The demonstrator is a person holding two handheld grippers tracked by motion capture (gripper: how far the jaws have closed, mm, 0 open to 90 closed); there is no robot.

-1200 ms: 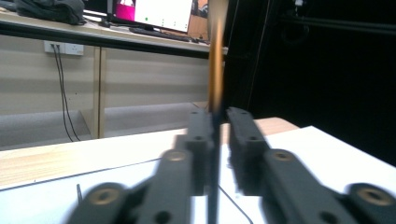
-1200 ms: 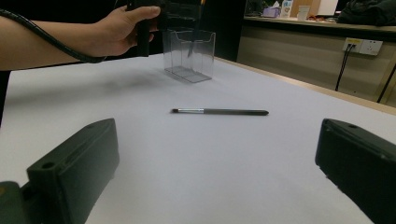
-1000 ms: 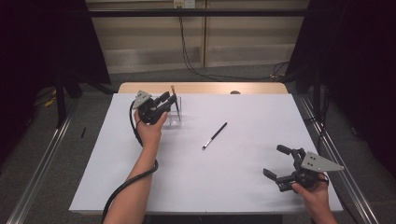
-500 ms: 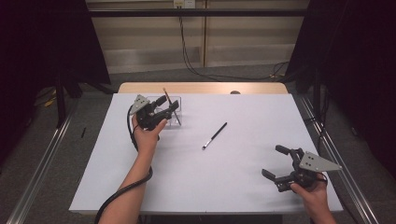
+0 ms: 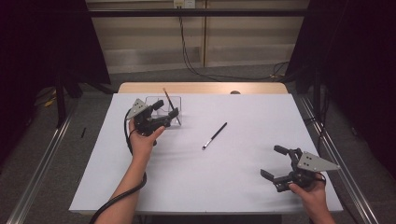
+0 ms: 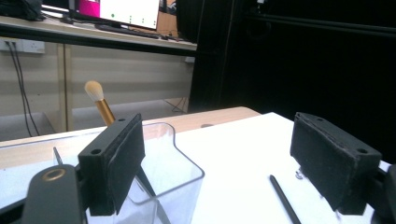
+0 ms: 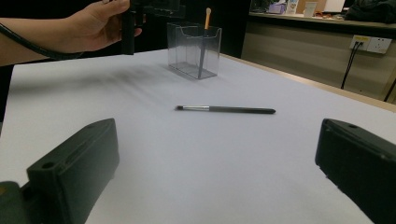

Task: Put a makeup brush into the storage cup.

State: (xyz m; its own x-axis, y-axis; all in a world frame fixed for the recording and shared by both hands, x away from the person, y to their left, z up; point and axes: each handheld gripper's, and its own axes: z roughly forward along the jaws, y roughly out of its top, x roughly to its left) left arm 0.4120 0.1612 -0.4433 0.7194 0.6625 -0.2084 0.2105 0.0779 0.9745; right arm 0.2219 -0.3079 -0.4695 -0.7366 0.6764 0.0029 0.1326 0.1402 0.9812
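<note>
Left gripper (image 5: 161, 113) beside the clear holder (image 5: 159, 103), its jaws apart and nothing between them.

The clear holder stands at the far left of the white worktop (image 5: 196, 172), and one gold-handled brush (image 5: 171, 106) leans in it, bristle tip up above the rim; the left gripper view shows that pale tip (image 6: 94, 90) over the transparent wall (image 6: 175, 163). The left gripper's jaws have just been opening and stand wide at the holder's near side, clear of the brush. A second, black brush (image 5: 215, 136) lies flat on the worktop near its middle, well apart from the holder. The right gripper (image 5: 280, 163) hovers low at the near right corner, jaws spread wide and empty, facing the black brush (image 7: 225, 109).
</note>
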